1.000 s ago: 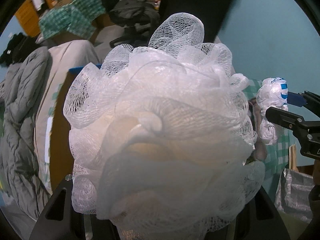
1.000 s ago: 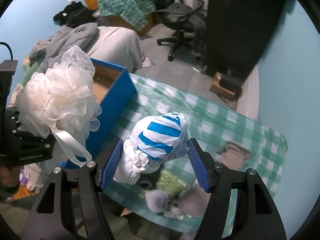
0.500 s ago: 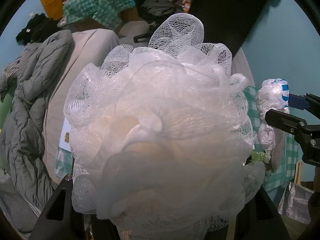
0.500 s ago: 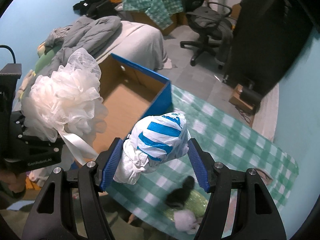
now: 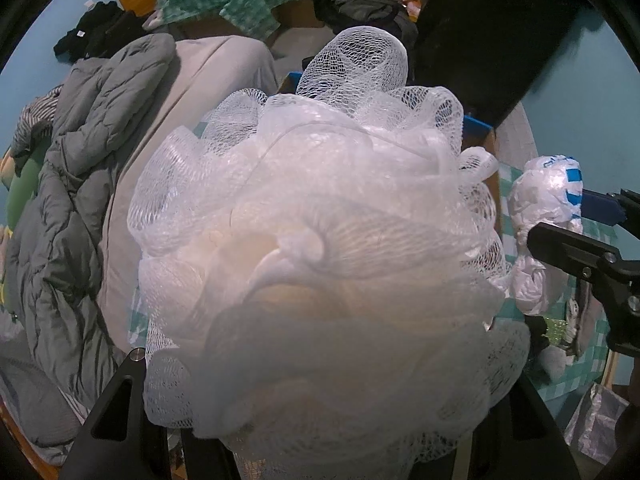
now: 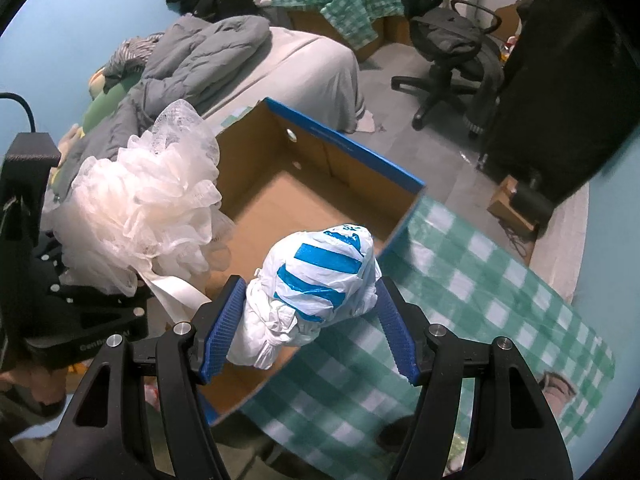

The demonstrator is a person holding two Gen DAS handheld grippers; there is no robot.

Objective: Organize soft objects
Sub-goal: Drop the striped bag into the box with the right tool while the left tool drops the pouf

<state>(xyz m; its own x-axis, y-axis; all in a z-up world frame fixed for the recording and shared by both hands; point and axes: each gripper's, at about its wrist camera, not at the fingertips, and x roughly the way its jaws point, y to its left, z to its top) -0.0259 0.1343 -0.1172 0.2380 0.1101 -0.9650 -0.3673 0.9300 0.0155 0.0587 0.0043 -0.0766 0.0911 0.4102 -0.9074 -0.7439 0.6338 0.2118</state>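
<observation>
Two grippers are hanging side by side over an open cardboard box (image 6: 280, 216) with blue outer walls. The right gripper (image 6: 310, 334) is pinching a knotted white-and-blue plastic bag (image 6: 320, 280) between its blue pads, right above the box's near corner where its rim is meeting the green checked cloth (image 6: 480, 288). The left gripper (image 6: 92, 312) is gripping a white mesh bath pouf (image 5: 316, 248) — in the left wrist view the pouf is filling most of the frame and hiding the fingertips, while the right wrist view is showing it bulging over the box's left rim, its ribbon trailing down. Inside the box the brown floor is lying bare and wide. Beyond the far wall a bed (image 6: 304, 64) with a rumpled grey quilt (image 6: 200, 60) is sitting close, with grey floor and an office chair (image 6: 452, 56) further back — and light blue walls are enclosing the room.
</observation>
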